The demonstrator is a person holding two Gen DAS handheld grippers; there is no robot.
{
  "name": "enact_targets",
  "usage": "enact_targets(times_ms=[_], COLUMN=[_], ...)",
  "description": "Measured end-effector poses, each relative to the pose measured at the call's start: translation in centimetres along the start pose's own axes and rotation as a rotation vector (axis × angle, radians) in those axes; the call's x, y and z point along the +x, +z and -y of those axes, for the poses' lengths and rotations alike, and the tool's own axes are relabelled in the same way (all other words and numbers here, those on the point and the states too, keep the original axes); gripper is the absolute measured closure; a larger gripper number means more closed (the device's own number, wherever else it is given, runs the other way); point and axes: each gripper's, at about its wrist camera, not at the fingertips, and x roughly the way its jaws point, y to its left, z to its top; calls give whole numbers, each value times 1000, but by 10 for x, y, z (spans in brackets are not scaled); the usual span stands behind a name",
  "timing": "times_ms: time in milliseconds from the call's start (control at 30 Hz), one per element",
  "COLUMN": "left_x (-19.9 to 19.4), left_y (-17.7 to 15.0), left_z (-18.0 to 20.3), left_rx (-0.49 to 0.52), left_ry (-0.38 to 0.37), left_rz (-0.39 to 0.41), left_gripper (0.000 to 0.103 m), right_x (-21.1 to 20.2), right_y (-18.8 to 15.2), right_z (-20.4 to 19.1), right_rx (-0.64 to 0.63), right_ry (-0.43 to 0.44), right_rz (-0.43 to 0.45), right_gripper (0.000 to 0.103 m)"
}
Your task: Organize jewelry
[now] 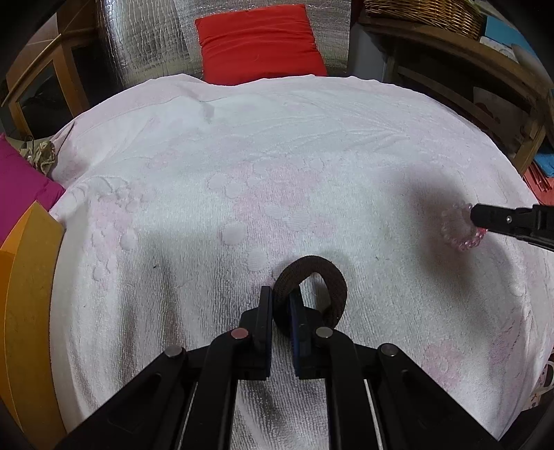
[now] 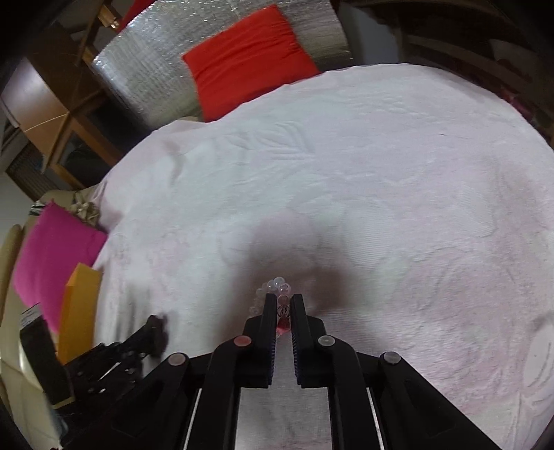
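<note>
A dark brown fabric band curls in a loop on the white-pink towel. My left gripper is shut on the loop's left side, its jaws pinching the cloth. A bracelet of clear pink beads lies on the towel at the right, and my right gripper reaches it from the right edge. In the right wrist view my right gripper is shut on the beaded bracelet, with beads showing between and beyond the tips. The left gripper appears there blurred at the lower left.
A red cushion leans on a silver foil sheet behind the towel. A magenta cushion and an orange-yellow box sit at the left. Wooden shelves with a wicker basket stand at the back right.
</note>
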Motion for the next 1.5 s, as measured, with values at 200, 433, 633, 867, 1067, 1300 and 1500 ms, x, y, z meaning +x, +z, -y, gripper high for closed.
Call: enact_targets(times_ms=[200, 433, 633, 867, 1067, 1300, 1500], left_x=[1, 3, 5, 6, 14, 9, 4], left_y=[-1, -2, -2, -7, -9, -5, 2], left_z=[3, 6, 6, 8, -36, -30, -16], left_rx=[5, 10, 18, 29, -198, -112, -67], left_ry=[10, 18, 22, 87, 9, 5, -49], left_rz=[4, 9, 14, 57, 9, 11, 32], left_gripper=[93, 93, 92, 63, 24, 27, 74], right_x=[10, 13, 16, 16, 13, 12, 14], right_y=[-5, -8, -13, -20, -18, -23, -23], right_z=[0, -4, -12, -21, -14, -20, -19], right_rx=[-7, -34, -100, -174, -140, -194, -181], right_ry=[-44, -58, -123, -166, -136, -177, -165], right_rz=[-71, -76, -65, -32, -28, -10, -10], right_gripper=[91, 79, 83, 83, 87, 92, 92])
